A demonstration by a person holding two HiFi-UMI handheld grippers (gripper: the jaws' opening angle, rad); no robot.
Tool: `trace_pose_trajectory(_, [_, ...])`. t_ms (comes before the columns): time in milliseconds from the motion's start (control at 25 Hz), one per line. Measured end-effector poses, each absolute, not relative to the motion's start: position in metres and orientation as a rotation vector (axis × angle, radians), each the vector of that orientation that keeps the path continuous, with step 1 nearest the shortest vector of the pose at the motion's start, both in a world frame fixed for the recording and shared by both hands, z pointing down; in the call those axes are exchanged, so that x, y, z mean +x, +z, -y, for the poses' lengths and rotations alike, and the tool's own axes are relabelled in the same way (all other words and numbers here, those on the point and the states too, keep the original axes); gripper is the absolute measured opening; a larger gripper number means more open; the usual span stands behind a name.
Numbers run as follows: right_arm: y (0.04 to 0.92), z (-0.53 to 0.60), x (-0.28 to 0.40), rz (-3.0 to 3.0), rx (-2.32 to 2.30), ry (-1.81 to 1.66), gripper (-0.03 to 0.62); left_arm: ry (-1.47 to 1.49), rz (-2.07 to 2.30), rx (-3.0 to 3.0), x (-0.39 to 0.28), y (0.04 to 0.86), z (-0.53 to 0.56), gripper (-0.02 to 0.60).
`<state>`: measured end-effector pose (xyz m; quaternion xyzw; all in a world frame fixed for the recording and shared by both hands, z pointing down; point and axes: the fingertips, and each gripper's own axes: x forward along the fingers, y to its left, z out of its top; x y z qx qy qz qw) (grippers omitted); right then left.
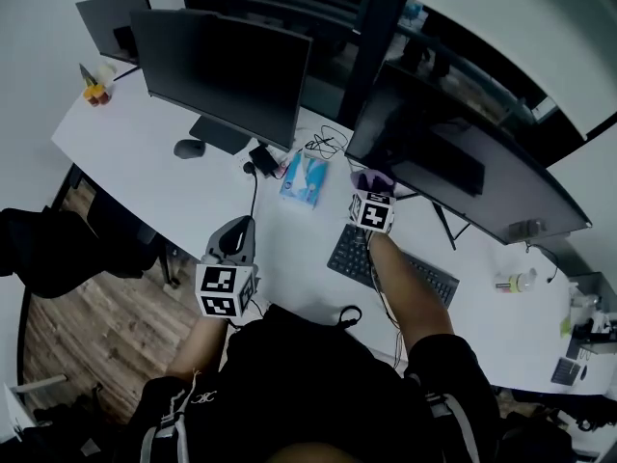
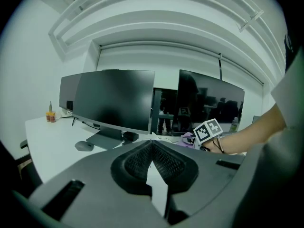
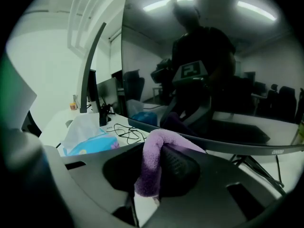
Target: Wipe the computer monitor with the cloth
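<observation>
My right gripper (image 1: 372, 185) is shut on a purple cloth (image 1: 370, 176) at the lower left edge of the right-hand black monitor (image 1: 463, 167). In the right gripper view the cloth (image 3: 153, 161) is folded over one pad, and the dark monitor screen (image 3: 204, 75) fills the view just ahead, reflecting the person. My left gripper (image 1: 238, 228) hangs low over the desk's front edge, apart from both monitors. Its jaws (image 2: 152, 147) are shut with nothing between them. A second black monitor (image 1: 227, 70) stands on the left.
A blue tissue pack (image 1: 304, 178) and loose cables (image 1: 323, 145) lie between the monitors. A keyboard (image 1: 386, 261) sits under my right arm, a mouse (image 1: 190, 148) by the left monitor's stand. A bottle (image 1: 516, 281) is at far right, a dark chair (image 1: 58, 244) beside the desk.
</observation>
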<state>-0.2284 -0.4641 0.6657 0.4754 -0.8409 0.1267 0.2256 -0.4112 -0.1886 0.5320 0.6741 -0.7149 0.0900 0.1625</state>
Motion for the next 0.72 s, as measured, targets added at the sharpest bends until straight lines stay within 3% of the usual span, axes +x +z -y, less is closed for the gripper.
trace_pose_trajectory(720, [0.663, 0.462, -0.334, 2.388, 1.248, 0.376, 0.101, 0.26, 1.966, 1.935, -0.479, 0.555, 0.21, 0.014])
